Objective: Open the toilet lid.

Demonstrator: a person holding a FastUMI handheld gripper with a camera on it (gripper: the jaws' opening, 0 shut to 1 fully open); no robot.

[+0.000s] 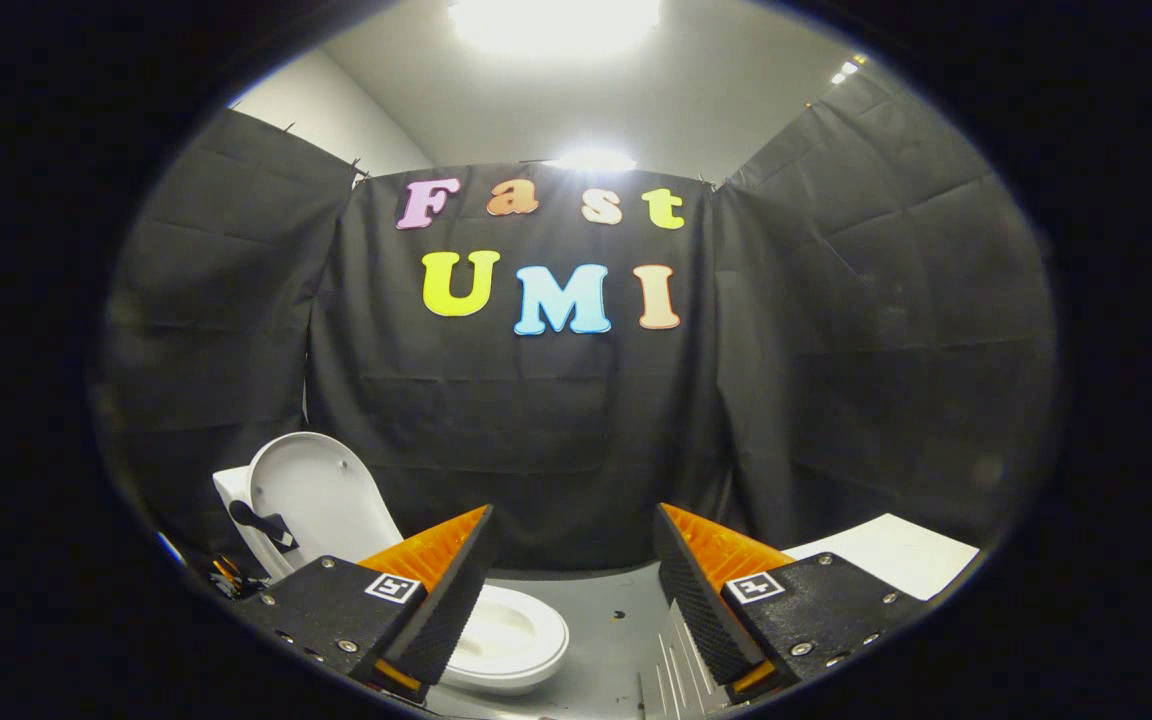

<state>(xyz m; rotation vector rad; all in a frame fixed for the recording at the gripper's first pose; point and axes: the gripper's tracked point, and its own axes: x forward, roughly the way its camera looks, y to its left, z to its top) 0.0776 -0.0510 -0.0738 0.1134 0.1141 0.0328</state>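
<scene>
A white toilet stands low to the left, beyond my left finger. Its lid [321, 495] stands upright, raised back against the tank, and the seat and bowl [516, 632] lie exposed below it. A dark hinge piece [261, 522] shows at the lid's left side. My gripper [573, 545] is open, its two fingers wide apart with nothing between them. It sits above and to the right of the bowl, clear of the lid. The left finger [446, 590] hides part of the bowl's near rim.
Black cloth walls close the booth at the back and on both sides. A grey floor [616, 625] runs between the fingers. A white flat panel [891, 555] lies at the right, beyond the right finger. Small items lie on the floor left of the toilet [226, 575].
</scene>
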